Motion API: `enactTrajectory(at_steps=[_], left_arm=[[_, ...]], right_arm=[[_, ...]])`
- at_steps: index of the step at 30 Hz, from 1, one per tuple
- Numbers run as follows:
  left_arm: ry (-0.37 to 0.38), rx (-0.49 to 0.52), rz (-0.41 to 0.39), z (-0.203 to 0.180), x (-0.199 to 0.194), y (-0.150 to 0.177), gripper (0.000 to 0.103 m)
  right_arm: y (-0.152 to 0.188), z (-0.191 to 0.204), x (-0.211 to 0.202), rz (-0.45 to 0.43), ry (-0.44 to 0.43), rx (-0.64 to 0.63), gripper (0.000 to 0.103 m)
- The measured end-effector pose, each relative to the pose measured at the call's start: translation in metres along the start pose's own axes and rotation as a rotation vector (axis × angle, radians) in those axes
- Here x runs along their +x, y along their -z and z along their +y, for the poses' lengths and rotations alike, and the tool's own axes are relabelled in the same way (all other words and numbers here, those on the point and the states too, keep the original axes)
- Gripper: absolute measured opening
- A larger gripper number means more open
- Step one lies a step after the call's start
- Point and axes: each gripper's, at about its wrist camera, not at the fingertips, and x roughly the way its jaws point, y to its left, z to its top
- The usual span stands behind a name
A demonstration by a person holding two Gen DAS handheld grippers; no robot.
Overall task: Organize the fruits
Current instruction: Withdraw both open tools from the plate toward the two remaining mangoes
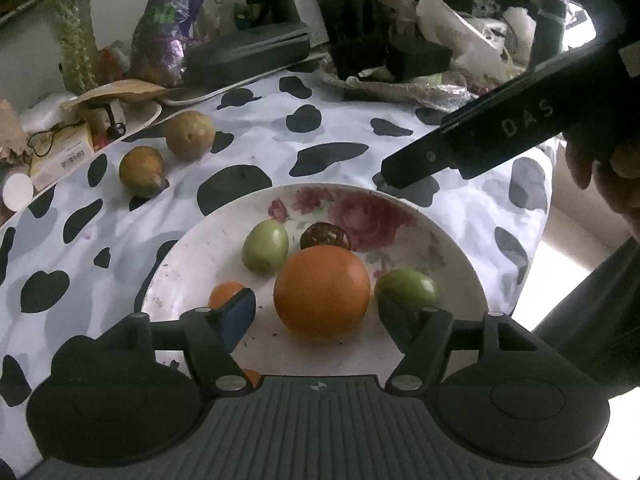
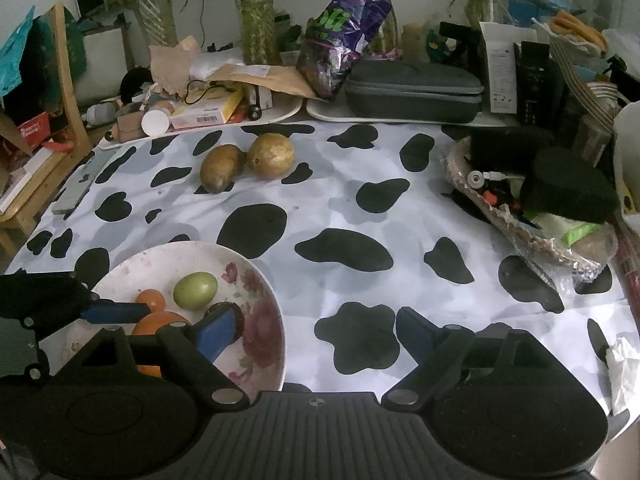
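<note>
A white floral plate (image 1: 400,216) holds a big orange (image 1: 322,292), two green fruits (image 1: 265,252) (image 1: 406,290), a small orange fruit (image 1: 224,294) and a dark round fruit (image 1: 325,236). My left gripper (image 1: 320,320) is open just above the plate, its fingers either side of the big orange without touching it. Two brownish fruits (image 1: 141,170) (image 1: 189,134) lie on the cow-print cloth to the far left. My right gripper (image 2: 316,332) is open and empty over the cloth, right of the plate (image 2: 256,280); it also shows in the left wrist view (image 1: 408,168).
Clutter lines the table's back edge: a grey case (image 2: 412,88), boxes (image 2: 208,110), a purple bag (image 2: 344,28), plants. A wicker tray (image 2: 532,236) with black foam stands at the right. A phone (image 2: 76,192) lies at the left edge.
</note>
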Motion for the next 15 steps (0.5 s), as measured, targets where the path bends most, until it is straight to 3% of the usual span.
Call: enactTrajectory(at_steps=[10,15], left_arm=[[-0.014,-0.045,-0.051,0.011,-0.018,0.003,0.067],[-0.033,-0.063,-0.075,0.017,-0.027,0.006,0.067]], right_arm=[[-0.001,0.011,0.000,-0.005,0.005,-0.002,0.089],[0.000,0.022,-0.002,-0.018,0.006,-0.019,0.097]])
